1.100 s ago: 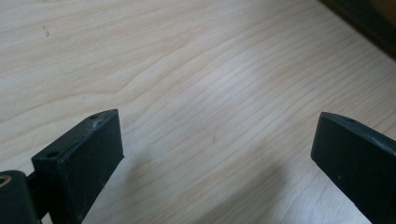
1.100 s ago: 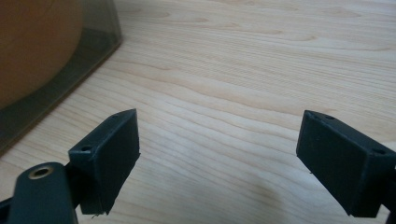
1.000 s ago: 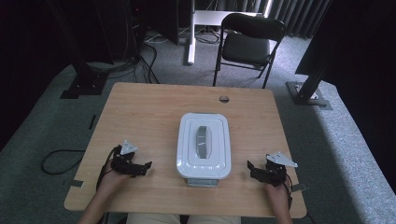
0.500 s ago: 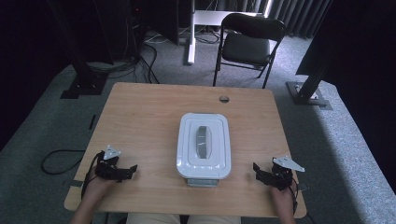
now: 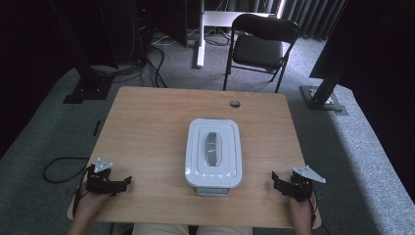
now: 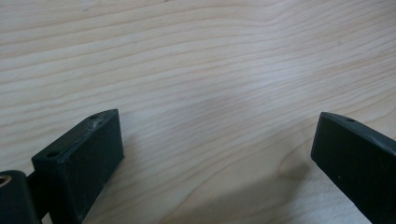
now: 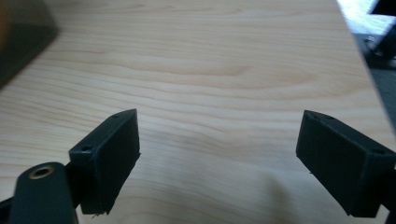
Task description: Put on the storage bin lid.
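High view: white lidded plastic storage box (image 5: 214, 153) sits mid-table, nearer the front edge than the back, long side running front to back. Rounded-corner rectangle, smooth glossy lid with a grey recessed handle (image 5: 212, 148) along its centre. Light wood-grain table (image 5: 147, 122). Left gripper (image 5: 121, 183) rests near the front-left corner, right gripper (image 5: 277, 181) near the front-right corner, both well apart from the box. Black folding chair (image 5: 259, 46) beyond the back edge.

Left gripper view: jaws spread wide, nothing between them, bare wood grain below.

Right gripper view: jaws wide, empty; a dark blurred shape (image 7: 21, 32) at upper left, cannot tell what.

Handling guess: box looks rigid, light if empty, slick plastic; best grip is probably the grey handle or the lid rim, contents unknown.
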